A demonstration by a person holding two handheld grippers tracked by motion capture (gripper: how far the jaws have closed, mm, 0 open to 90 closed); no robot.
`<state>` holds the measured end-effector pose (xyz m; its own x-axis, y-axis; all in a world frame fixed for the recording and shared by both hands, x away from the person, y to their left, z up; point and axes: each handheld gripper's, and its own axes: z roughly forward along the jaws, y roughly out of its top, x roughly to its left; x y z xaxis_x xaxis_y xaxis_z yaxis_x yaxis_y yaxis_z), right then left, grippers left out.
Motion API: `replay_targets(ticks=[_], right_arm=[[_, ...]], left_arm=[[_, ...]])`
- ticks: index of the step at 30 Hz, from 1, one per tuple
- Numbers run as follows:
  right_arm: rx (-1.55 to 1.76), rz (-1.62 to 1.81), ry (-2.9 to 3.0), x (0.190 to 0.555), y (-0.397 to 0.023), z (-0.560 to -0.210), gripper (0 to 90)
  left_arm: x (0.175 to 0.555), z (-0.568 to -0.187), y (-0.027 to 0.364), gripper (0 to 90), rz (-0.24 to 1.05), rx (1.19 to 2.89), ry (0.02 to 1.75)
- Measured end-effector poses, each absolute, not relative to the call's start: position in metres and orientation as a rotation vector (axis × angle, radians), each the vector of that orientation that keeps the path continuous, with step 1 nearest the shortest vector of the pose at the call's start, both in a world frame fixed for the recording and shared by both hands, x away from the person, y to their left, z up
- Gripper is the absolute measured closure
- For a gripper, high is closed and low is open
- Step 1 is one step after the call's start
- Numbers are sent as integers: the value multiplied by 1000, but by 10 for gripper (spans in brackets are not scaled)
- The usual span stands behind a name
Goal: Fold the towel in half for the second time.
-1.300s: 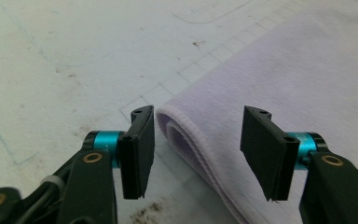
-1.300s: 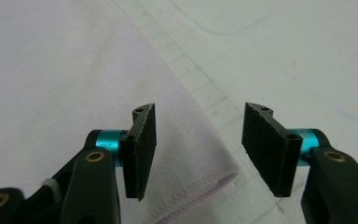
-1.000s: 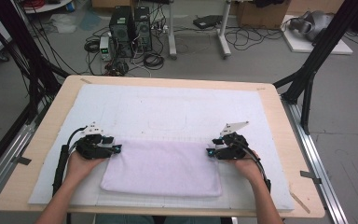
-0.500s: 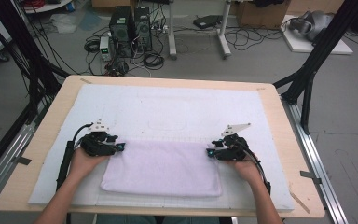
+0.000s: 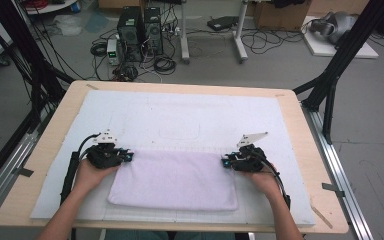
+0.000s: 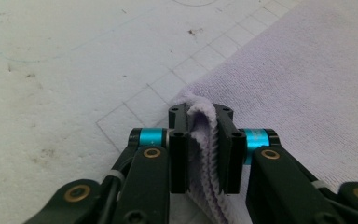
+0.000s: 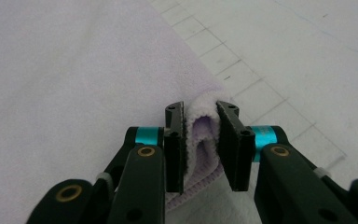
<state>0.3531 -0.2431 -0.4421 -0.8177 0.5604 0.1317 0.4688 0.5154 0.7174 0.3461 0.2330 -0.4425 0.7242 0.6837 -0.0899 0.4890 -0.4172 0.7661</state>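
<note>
A lilac towel (image 5: 174, 180) lies flat on the white mat (image 5: 180, 117) near the tabletop's (image 5: 45, 150) front edge. At the towel's far left corner, the left gripper (image 5: 128, 156) has just closed its jaws, pinching a fold of cloth. At the far right corner, the right gripper (image 5: 224, 162) has done likewise.

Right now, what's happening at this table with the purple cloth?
A person at the table holds a gripper in each hand and works on a folded lilac towel lying on a white gridded mat. The left gripper has pinched the towel's far left corner, the right gripper its far right corner. Both sets of jaws have just been closing, and a bunched fold of towel now sits pressed between each pair. The towel is not yet lifted.
</note>
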Motion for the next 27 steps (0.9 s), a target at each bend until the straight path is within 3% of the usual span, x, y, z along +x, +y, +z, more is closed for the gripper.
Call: replay_targets(ticks=[6,13,24,26,27], right_arm=[[880,1183,2616,350,-244,-437,813],[874,1172,2571,355,-243,-418,816],[870,1079,2454,397,-238,-372,811],[928,1093,2405,413,-237,-369,729],[968,1111,2375,421,-237,-370,649]], left_arm=[[343,-438,234,816,327,2081,879],[350,-417,233,819,365,2037,863],[402,-376,222,817,498,1988,892],[418,-373,221,744,558,1960,960],[426,-374,220,630,587,1961,1016]])
